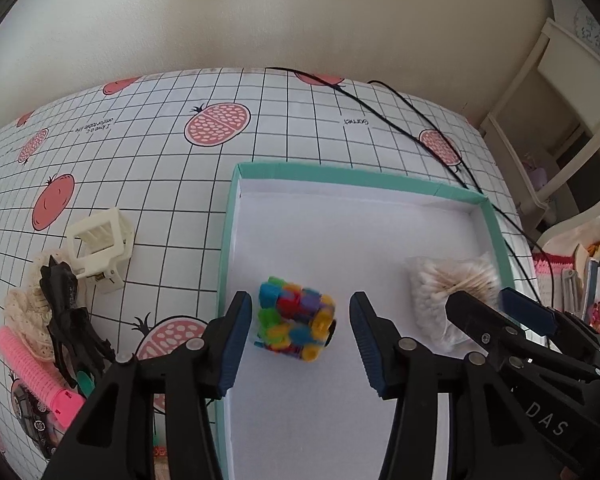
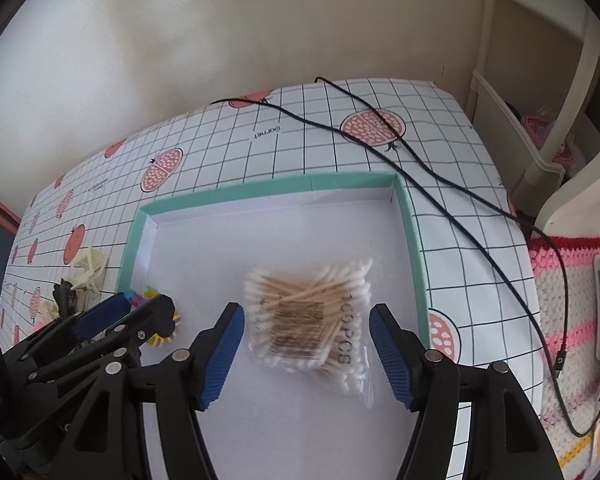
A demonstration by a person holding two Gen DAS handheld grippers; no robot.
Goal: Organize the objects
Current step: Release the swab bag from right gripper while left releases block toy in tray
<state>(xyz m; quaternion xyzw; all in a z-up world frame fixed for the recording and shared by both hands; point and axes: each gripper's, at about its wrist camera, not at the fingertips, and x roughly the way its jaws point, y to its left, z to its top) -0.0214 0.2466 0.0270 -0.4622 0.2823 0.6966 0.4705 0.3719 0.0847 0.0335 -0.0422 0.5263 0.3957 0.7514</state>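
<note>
On the table's left edge lie a pink curler (image 1: 36, 368), black clip (image 1: 66, 312), lace (image 1: 22, 312) and cream clip (image 1: 100, 246), outside the tray (image 1: 226, 240). In the tray's left part sits a many-coloured block cube (image 1: 296, 318), between the spread left gripper (image 1: 298, 340), untouched. Toward the right wall lies a bag of swabs (image 2: 312, 320), the right gripper (image 2: 306, 354) spread around it. Black cables (image 2: 420, 168) cross the table's far right corner.

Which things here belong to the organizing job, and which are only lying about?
Part of the job:
- teal box
- colourful clip bundle, in the box
- cotton swab bag, in the box
- cream hair claw
- black hair clip
- pink roller

Lying about:
- black cable
- crochet cloth
</note>
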